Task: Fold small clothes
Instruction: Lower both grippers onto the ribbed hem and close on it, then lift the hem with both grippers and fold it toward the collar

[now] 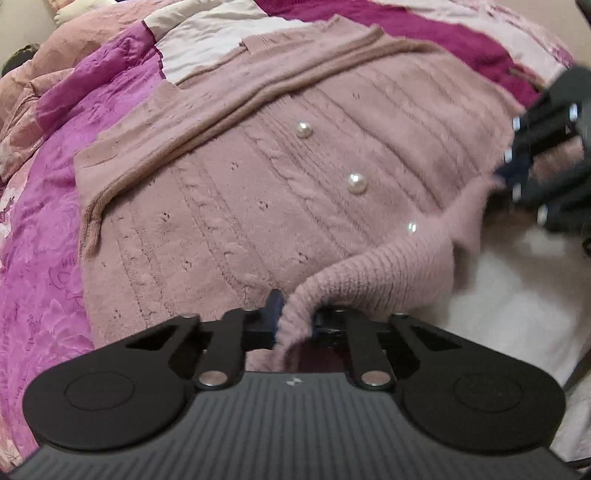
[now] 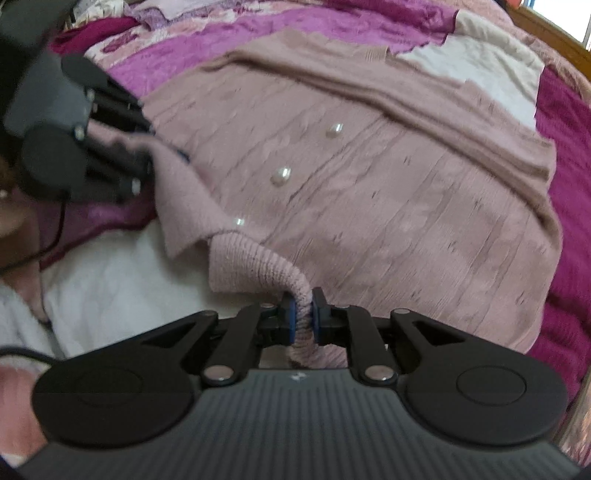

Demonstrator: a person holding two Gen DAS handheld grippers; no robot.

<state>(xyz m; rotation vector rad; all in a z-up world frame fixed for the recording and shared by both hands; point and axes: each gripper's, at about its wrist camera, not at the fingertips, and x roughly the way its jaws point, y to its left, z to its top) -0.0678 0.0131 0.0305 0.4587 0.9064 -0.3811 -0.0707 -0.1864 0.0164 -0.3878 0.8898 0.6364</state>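
A dusty-pink cable-knit cardigan (image 1: 295, 184) (image 2: 388, 206) with pearl buttons (image 1: 357, 182) lies flat on the bed, a sleeve (image 1: 258, 92) folded across its far part. My left gripper (image 1: 295, 321) is shut on the ribbed hem (image 1: 369, 273), and the fabric rises in a pinched ridge between the pads. My right gripper (image 2: 303, 310) is shut on another stretch of that hem (image 2: 258, 266). In the left wrist view the right gripper (image 1: 506, 173) shows blurred at the right edge, gripping the cardigan's border. The left gripper (image 2: 159, 147) appears blurred at upper left in the right wrist view.
A pink and magenta quilt (image 1: 55, 221) covers the bed. A white fleecy blanket (image 1: 498, 295) (image 2: 110, 266) lies beside the hem. A dark magenta cloth (image 1: 424, 37) lies beyond the cardigan. A wooden bed frame (image 2: 546, 33) runs along the far right. A black cable (image 2: 59, 236) hangs at left.
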